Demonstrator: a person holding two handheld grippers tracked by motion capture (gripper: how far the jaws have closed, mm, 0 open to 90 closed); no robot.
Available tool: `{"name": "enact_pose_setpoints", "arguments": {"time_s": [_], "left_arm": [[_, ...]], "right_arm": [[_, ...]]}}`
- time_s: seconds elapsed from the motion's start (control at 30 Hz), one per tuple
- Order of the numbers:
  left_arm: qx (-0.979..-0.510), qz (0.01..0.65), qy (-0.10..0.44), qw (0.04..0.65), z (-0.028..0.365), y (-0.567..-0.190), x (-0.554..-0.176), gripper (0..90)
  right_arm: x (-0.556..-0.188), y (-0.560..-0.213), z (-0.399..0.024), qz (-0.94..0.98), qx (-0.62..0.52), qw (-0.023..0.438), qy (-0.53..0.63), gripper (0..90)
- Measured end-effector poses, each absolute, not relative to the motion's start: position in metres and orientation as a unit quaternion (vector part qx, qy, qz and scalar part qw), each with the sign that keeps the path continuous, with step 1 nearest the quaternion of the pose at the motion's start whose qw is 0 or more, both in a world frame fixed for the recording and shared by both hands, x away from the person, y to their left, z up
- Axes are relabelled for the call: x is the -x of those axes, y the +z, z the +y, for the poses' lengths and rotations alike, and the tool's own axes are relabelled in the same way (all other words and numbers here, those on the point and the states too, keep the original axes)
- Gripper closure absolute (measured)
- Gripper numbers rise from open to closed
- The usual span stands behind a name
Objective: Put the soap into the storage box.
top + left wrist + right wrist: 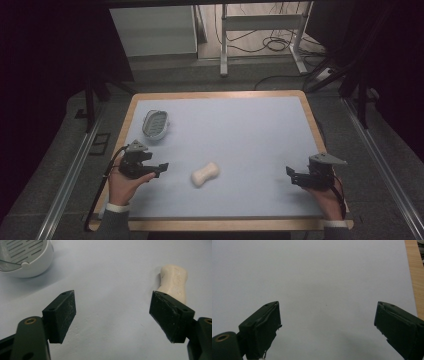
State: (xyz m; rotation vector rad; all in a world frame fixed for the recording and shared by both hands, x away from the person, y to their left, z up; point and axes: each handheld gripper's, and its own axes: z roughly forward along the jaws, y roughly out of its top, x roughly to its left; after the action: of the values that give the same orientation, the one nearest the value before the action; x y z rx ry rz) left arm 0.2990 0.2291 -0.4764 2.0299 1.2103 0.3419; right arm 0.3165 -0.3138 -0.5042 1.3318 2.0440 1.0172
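Cream-coloured soap bar (205,174) is my landmark: from the high view it lies loose on the pale blue mat (240,130), toward the near edge. My left gripper (161,169) sits just left of the bar, held low in my left hand (125,185), forearm coming up from the near edge, jaws pointing sideways at the bar. The white soap dish (155,124) stands beyond and left of the bar. My right gripper (291,175) rests well right of the bar, its jaws turned toward it.

Left gripper view: jaws stand wide with bare mat between them; the bar (174,282) lies just past the right-hand pad, the dish (25,257) farther off at upper left.

Right gripper view: jaws spread wide over bare mat, the table's wooden edge (415,275) at right.
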Motion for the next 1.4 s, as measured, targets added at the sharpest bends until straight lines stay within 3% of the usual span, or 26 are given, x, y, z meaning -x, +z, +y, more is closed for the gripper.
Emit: {"name": "enact_pose_setpoints", "arguments": {"time_s": [0.63,1.4], "left_arm": [[-0.818,0.433,0.149,0.348,0.215,-0.434,-0.306,22.5],[-0.861,0.379,0.137,0.31,0.169,-0.429,-0.317,22.5]], "right_arm": [[-0.314,-0.505,-0.318,0.75,-0.492,0.255,0.362,6.5],[-0.312,-0.502,-0.319,0.75,-0.493,0.261,0.355,6.5]]}}
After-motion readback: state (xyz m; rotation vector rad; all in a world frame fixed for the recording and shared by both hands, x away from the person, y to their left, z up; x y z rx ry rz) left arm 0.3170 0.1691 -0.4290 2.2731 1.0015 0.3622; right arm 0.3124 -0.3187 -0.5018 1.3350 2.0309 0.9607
